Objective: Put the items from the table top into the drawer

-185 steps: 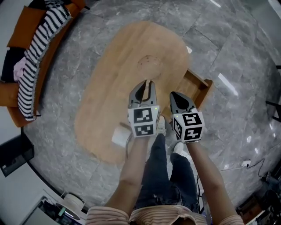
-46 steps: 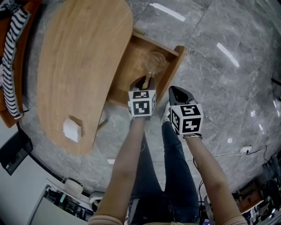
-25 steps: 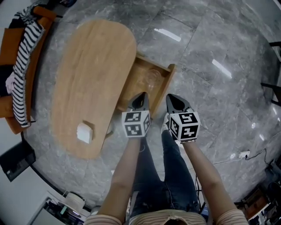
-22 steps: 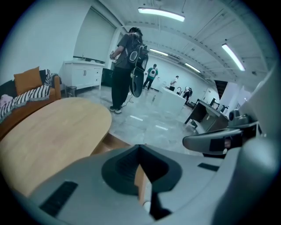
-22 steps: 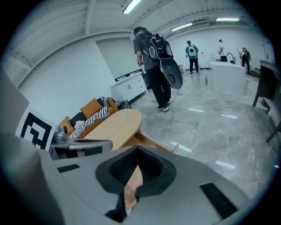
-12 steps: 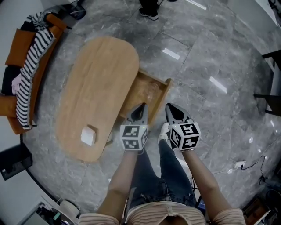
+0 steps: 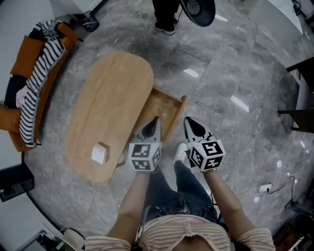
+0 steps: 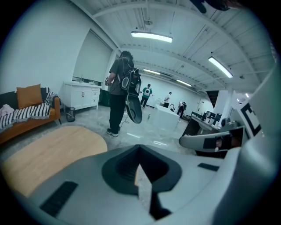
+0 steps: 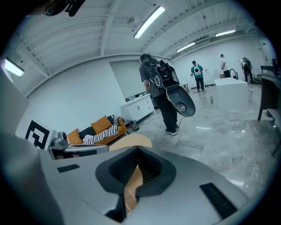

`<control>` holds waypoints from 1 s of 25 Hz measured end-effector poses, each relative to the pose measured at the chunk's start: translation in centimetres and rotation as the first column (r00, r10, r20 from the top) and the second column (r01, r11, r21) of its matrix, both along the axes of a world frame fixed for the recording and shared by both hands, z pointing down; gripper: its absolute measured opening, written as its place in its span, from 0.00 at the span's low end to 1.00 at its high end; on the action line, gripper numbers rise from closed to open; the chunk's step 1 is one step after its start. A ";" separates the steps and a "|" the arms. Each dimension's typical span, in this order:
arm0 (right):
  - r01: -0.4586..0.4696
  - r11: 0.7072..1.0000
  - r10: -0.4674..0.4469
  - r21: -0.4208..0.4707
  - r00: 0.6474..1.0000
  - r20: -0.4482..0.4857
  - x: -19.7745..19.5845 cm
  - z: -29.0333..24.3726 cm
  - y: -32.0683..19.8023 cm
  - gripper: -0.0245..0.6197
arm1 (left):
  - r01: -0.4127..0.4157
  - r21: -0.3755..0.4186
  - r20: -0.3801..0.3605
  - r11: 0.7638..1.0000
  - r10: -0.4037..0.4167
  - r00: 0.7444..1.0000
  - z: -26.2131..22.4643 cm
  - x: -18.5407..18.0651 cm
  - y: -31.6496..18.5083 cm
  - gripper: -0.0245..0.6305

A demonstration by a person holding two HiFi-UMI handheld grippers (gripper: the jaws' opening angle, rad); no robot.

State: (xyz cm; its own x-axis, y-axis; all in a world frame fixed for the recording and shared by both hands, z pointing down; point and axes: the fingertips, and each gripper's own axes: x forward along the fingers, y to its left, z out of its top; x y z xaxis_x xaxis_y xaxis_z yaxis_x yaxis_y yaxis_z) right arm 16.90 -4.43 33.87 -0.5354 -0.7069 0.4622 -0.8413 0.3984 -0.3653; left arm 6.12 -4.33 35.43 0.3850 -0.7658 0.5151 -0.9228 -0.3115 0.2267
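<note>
A wooden oval table (image 7: 110, 105) stands below me, its drawer (image 7: 172, 120) pulled open on the right side. A clear glass (image 7: 167, 104) sits inside the drawer. A small white block (image 7: 99, 153) lies on the table top near its close end. My left gripper (image 7: 153, 120) is shut and empty, held high above the drawer's near edge. Beside it, my right gripper (image 7: 189, 121) is also shut and empty, over the floor just right of the drawer. In the left gripper view the shut jaws (image 8: 139, 148) point past the table (image 8: 48, 149).
An orange sofa (image 7: 22, 93) with a striped cloth (image 7: 41, 68) stands left of the table. A person (image 7: 167, 14) with a dark round object stands on the grey floor beyond the table. A cable and plug (image 7: 265, 187) lie on the floor at the right.
Both grippers have risen together, away from the drawer, and stay shut. The head view has pulled back, so table and drawer look smaller. The glass stays in the drawer.
</note>
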 end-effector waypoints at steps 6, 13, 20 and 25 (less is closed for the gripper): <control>-0.005 0.996 0.002 0.084 0.999 0.036 0.9 -4.2 -0.3 0.05 | 0.003 0.083 -0.008 0.997 -0.002 1.000 -4.5 0.3 0.1 0.06; -0.032 0.983 0.017 0.180 0.996 0.082 2.7 -8.8 0.1 0.05 | 0.000 0.162 0.003 0.987 0.000 1.000 -8.8 0.9 0.7 0.06; -0.002 0.964 -0.020 0.266 0.996 0.083 3.0 -12.0 1.8 0.05 | -0.002 0.213 0.005 0.977 0.001 1.000 -11.5 1.6 1.9 0.06; 0.005 0.948 -0.033 0.317 0.996 0.081 3.3 -13.9 2.4 0.05 | -0.006 0.242 0.013 0.970 0.003 1.000 -13.1 2.2 2.7 0.06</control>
State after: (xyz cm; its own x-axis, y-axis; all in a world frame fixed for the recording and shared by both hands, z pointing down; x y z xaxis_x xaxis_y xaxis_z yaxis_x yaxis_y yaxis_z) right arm 20.20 -2.01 19.95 -0.5773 -0.7988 0.1693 -0.8042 0.5204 -0.2871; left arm 8.33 -1.59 22.32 0.3831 -0.8668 0.3192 -0.9237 -0.3595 0.1321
